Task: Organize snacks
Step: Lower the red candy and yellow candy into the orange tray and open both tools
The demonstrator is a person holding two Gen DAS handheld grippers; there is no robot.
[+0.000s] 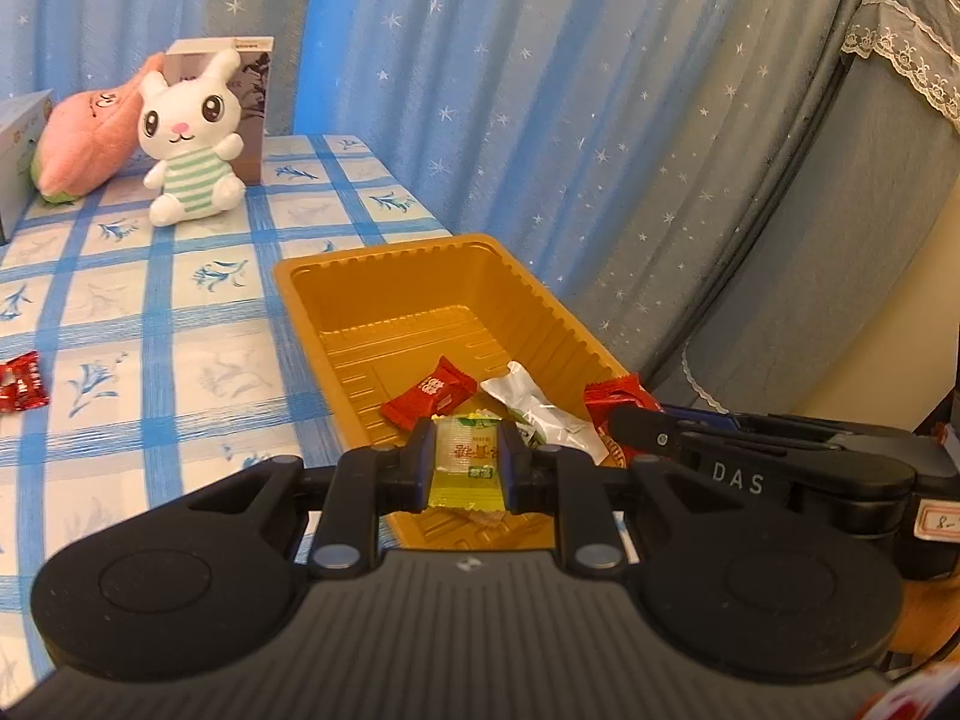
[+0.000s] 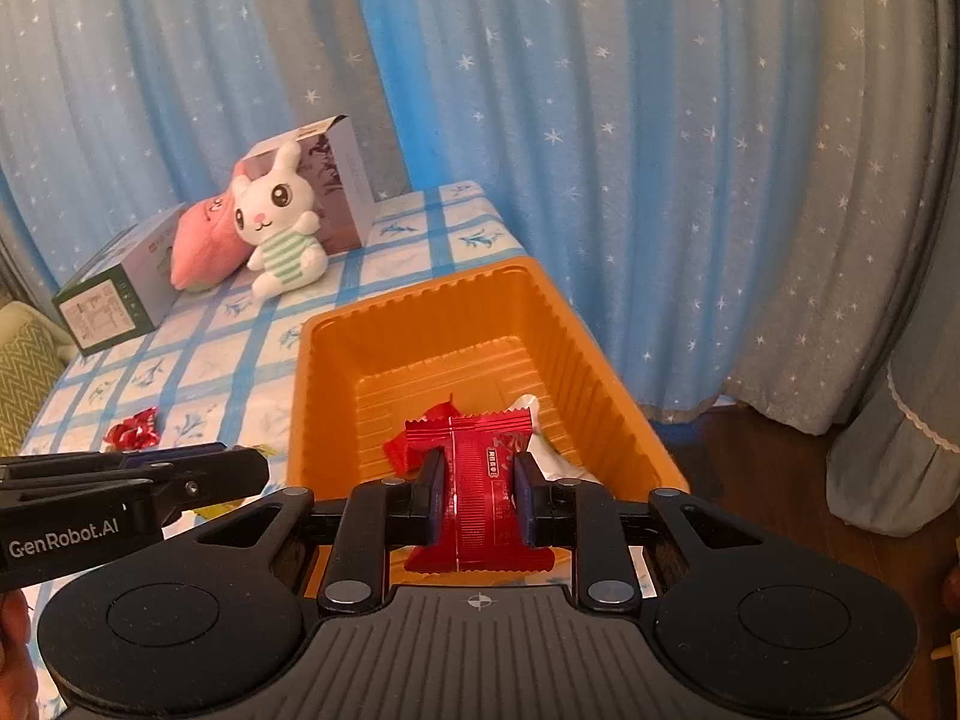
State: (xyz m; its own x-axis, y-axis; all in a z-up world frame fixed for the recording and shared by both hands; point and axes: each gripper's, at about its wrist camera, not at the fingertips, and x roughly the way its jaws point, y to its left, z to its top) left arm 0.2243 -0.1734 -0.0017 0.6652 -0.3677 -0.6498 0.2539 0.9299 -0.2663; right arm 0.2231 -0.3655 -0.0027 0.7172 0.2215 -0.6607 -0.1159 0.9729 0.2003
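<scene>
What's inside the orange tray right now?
The orange tray holds a red candy packet and a white wrapper. Its near end is covered by the grippers and the snacks they hold, so anything there cannot be seen.

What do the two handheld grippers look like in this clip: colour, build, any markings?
Both are matte black plastic with ribbed grey bases, round side discs and blue-padded fingers. The left gripper bears "GenRobot.AI" lettering; the right gripper bears "DAS" and a handwritten label.

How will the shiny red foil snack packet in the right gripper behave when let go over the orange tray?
Held by the right gripper, the shiny red foil snack packet looks light and crinkly, bending where pinched. It should probably drop flat into the ribbed orange plastic tray without rolling.
</scene>
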